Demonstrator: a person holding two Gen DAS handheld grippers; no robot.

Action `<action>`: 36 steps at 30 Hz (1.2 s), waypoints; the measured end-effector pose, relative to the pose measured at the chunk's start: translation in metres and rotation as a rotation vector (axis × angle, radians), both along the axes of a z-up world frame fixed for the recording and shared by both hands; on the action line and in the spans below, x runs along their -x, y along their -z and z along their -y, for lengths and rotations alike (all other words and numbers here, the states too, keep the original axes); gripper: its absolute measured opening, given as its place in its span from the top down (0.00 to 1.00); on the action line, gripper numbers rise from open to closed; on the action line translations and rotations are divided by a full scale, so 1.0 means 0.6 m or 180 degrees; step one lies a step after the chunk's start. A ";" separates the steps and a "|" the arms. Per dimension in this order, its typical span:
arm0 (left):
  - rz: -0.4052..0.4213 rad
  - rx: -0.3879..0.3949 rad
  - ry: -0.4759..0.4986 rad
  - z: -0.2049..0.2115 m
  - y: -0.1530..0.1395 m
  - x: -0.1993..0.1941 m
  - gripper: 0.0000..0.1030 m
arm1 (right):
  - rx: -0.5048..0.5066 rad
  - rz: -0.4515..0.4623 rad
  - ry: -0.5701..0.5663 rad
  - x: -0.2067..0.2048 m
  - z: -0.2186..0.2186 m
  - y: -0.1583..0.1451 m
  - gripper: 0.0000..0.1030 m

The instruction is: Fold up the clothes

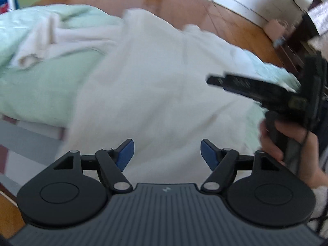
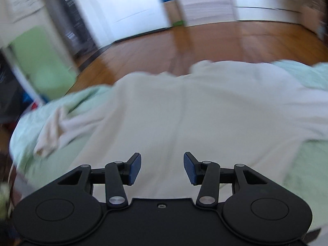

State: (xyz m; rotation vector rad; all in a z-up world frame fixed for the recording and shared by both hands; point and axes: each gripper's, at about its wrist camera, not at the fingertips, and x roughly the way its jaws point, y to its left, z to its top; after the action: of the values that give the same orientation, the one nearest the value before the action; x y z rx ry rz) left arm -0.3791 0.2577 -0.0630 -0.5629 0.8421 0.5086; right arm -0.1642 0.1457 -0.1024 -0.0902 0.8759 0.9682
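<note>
Both claws hang empty over the bed, and after them the account runs from the biggest thing down. The left claw stands wide, its blue pads well apart with only cloth showing below the gap. The right claw is held narrower, also with nothing between its pads, which suits a pinch on a thin edge of fabric rather than a bunched handful.

The bed, covered in pale green, is the working surface; it gives a broad, soft, flat place to spread a garment, so a fold can be made without lifting the whole piece.

On it lies the white garment, spread nearly flat from the near edge to the far edge, where it reaches the drop to the wooden floor. Laid out like this, it looks ready for a first fold, with none made yet.

To the left, a smaller crumpled cream piece sits aside, probably waiting its turn or pushed clear.

In the left wrist view a hand at the right grips the other tool's handle, angled down toward the garment's right side. Both pictures are blurred.
</note>
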 end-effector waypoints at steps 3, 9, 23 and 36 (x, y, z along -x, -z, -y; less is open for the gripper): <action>0.0006 -0.0171 0.0019 -0.040 0.015 0.031 0.30 | 0.0265 0.0035 -0.0079 0.021 -0.005 -0.003 0.50; 0.0175 -0.0374 -0.0152 -0.078 0.043 -0.002 0.26 | 0.0935 0.1099 -0.0415 0.068 0.029 -0.060 0.49; -0.0517 -0.0155 -0.0363 -0.122 0.162 0.060 0.24 | 0.0556 -0.0700 0.0354 -0.166 0.253 0.118 0.35; -0.0196 0.0255 -0.0608 -0.131 0.197 0.048 0.19 | 0.1094 0.0047 -0.0511 -0.096 0.226 0.174 0.41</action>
State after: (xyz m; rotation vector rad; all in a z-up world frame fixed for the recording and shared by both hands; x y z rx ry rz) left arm -0.4081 0.3362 -0.1814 -0.7084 0.8747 0.6714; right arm -0.1067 0.0101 -0.2069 -0.4663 1.0266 0.9561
